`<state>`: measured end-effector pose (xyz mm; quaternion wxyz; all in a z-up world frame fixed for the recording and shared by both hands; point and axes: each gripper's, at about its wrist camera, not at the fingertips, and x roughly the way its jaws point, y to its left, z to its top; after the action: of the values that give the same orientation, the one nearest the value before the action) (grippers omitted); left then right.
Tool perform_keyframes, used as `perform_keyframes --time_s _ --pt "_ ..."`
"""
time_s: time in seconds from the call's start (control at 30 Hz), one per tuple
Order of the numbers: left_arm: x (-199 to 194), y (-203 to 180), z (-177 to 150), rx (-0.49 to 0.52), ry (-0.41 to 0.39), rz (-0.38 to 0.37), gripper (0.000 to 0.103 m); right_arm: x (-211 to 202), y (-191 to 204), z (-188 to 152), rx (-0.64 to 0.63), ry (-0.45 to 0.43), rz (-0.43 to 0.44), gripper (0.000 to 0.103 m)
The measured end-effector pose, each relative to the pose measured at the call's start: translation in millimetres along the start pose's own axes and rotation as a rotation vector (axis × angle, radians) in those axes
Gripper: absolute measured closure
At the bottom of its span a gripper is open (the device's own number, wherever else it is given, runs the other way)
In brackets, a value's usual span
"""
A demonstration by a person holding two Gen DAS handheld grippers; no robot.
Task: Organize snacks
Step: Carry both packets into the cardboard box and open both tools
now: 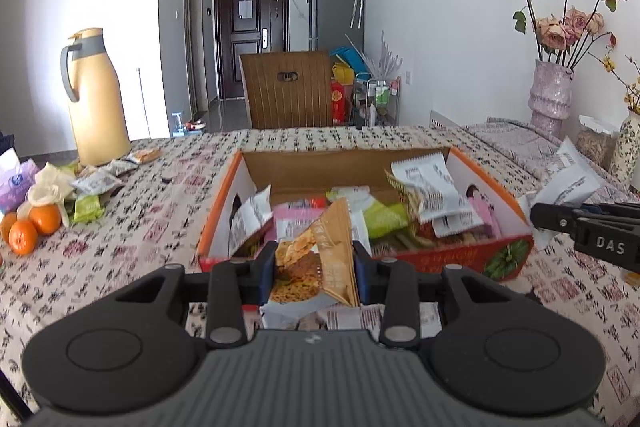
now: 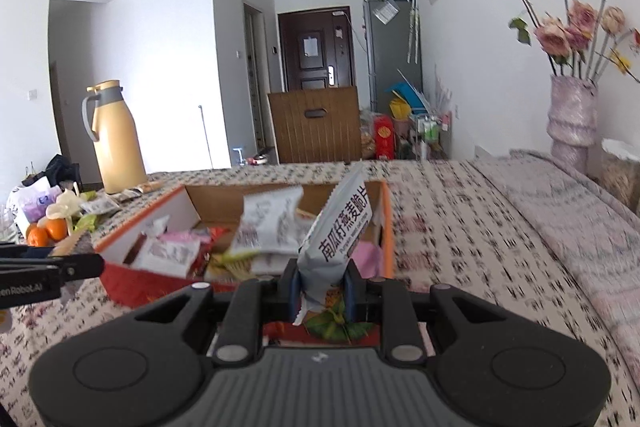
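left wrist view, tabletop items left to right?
oranges → thermos → snack box → right gripper holding a white packet → pink vase

Bright, even daylight; fisheye-bent edges, dark corners, right view slightly blurred.

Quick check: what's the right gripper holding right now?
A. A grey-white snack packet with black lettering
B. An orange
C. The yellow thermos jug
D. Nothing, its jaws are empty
A: the right gripper is clamped on the grey-white snack packet, held upright in front of the cardboard box.
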<state>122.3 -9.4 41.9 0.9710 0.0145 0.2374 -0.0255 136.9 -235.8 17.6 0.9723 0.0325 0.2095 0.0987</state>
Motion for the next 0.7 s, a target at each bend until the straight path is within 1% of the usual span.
perform_keyframes --time_s 0.17,0.4,0.7 --pt "12.3 -2.7 16.6 0.008 -0.024 0.003 0.065 16.9 7.5 17.7 -0.011 -0.022 0.011 0.082" --pt "36.5 -7.9 35.4 0.013 -0.036 0.008 0.065 47.9 12.8 38.5 -0.022 -0.035 0.019 0.082" --pt "69.1 -9.5 48.5 -0.019 -0.029 0.006 0.065 92.0 13.6 58.4 -0.019 -0.044 0.010 0.082"
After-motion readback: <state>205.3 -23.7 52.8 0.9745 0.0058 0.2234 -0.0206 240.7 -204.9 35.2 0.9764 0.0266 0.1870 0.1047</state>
